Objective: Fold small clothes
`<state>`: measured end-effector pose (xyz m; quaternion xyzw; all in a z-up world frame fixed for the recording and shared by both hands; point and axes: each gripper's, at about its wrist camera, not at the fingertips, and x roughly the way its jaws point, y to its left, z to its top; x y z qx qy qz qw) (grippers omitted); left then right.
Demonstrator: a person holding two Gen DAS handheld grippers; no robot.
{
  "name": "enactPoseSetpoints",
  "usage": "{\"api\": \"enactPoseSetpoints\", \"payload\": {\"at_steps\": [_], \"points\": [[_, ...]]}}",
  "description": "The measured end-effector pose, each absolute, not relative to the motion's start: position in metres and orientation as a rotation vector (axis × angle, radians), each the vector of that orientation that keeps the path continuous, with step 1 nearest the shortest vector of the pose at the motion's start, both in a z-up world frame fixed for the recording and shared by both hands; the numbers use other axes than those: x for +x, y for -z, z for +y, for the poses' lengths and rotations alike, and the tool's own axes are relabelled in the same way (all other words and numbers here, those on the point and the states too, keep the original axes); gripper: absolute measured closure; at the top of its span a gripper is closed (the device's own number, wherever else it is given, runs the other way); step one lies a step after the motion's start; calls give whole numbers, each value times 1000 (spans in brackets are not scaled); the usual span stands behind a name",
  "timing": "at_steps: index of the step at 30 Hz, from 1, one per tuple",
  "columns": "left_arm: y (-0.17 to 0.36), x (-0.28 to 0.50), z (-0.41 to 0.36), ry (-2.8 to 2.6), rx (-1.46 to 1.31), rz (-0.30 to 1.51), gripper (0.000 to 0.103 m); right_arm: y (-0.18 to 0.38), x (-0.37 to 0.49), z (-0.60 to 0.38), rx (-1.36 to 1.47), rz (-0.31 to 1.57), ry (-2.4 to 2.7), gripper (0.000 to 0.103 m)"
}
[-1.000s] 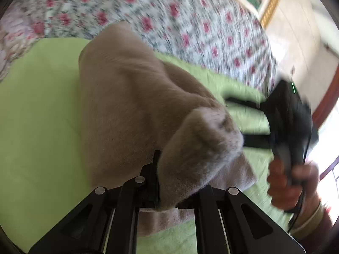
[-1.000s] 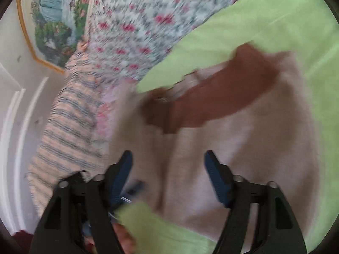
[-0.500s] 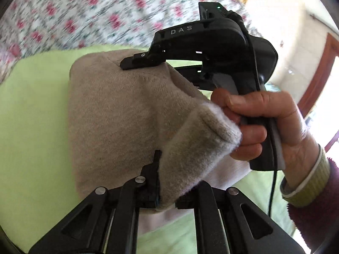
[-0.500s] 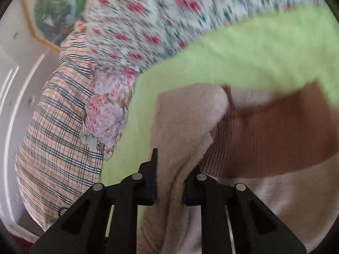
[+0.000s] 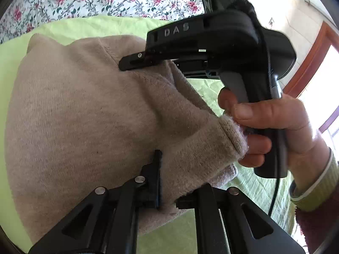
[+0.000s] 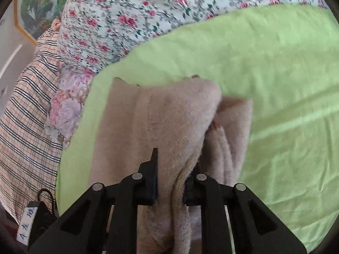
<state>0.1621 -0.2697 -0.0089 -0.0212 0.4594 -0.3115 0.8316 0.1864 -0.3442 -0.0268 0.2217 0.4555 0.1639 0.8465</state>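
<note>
A beige fleece garment [image 5: 84, 110] lies folded over on a lime green sheet [image 5: 84, 26]. My left gripper [image 5: 169, 188] is shut on a bunched edge of it, which hangs over the jaws. The right gripper's body [image 5: 222, 42] shows in the left wrist view, held by a hand, its fingers on the garment's far side. In the right wrist view my right gripper [image 6: 170, 182] is shut on a thick fold of the same garment [image 6: 159, 114], which drapes ahead over the green sheet [image 6: 264, 74]. The brown band seen earlier is hidden.
A floral bedspread [image 6: 137, 10] lies beyond the green sheet, with a plaid cloth [image 6: 27, 110] at the left edge. A framed picture [image 6: 36, 6] hangs on the wall. A wooden door frame [image 5: 307, 59] stands at the right.
My right gripper closed on the garment's edge and carried it over, covering the brown band. The right gripper moved closer to the left one. The left grip held.
</note>
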Motion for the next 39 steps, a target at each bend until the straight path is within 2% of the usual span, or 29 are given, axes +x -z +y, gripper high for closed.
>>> {"api": "enactPoseSetpoints", "payload": {"at_steps": [2,6,8,9,10,15,21,26,29,30,31,32,34,36,39], "points": [[9,161,-261,667,-68,991,89,27,186,-347,430,955,-280,71],[-5,145,-236,719,-105,1007,74,18,169,-356,424,941,-211,63],[-16,132,-215,729,-121,985,64,11,153,-359,389,932,-156,33],[-20,125,-207,725,-126,971,55,10,148,-360,394,928,-161,27],[-24,119,-198,709,-127,956,46,9,140,-362,427,919,-199,24],[-31,119,-143,615,-157,909,21,15,128,-360,504,941,-254,20],[-8,181,-111,596,-302,1000,21,30,137,-355,559,975,-276,19],[33,241,-109,643,-427,1099,21,45,149,-352,580,1019,-303,19],[50,263,-116,690,-481,1128,14,51,156,-351,605,1034,-321,20],[50,265,-117,686,-460,1110,15,51,157,-349,610,1040,-330,22],[49,266,-119,682,-441,1105,24,52,157,-345,614,1052,-343,41],[49,266,-121,692,-432,1106,32,52,157,-341,620,1063,-345,50],[50,266,-121,696,-442,1107,47,46,154,-333,572,1054,-324,60],[39,254,-111,703,-444,1079,56,35,147,-326,560,1023,-318,65],[14,229,-94,679,-392,1038,58,18,132,-304,591,978,-377,69]]}}
